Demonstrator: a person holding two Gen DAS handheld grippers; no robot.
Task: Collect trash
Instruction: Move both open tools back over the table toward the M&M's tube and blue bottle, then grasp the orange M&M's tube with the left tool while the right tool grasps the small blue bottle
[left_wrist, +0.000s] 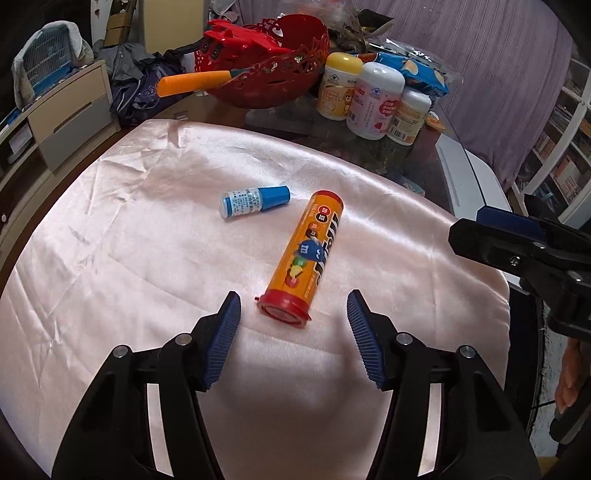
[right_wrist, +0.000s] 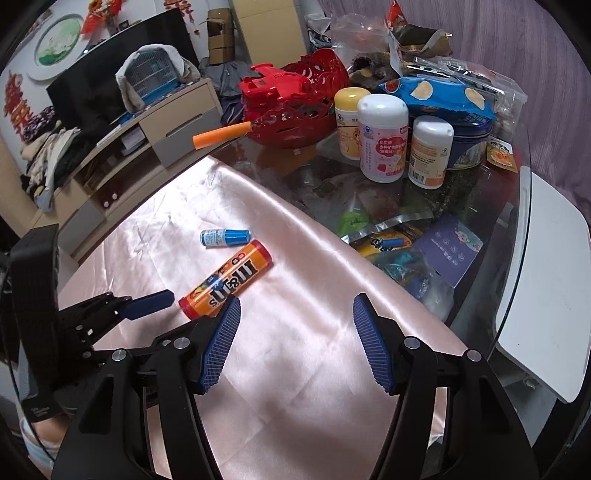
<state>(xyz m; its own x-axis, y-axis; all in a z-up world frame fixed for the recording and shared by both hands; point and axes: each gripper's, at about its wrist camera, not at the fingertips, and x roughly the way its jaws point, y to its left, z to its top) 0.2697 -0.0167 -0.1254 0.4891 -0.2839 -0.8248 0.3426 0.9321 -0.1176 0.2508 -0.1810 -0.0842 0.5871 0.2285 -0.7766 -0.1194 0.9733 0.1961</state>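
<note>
An orange M&M's tube with a red cap lies on the pink satin cloth. A small blue-capped bottle lies just beyond it. My left gripper is open, its fingertips on either side of the tube's red cap, not touching it. My right gripper is open and empty over the cloth, to the right of the tube and the small bottle. The left gripper's finger shows at the tube's cap end. The right gripper also shows at the left wrist view's right edge.
At the back of the glass table stand a red basket with a red toy and an orange handle, three supplement bottles, a blue snack bag and a blue tin. Wrappers lie right of the cloth. A white chair is at right.
</note>
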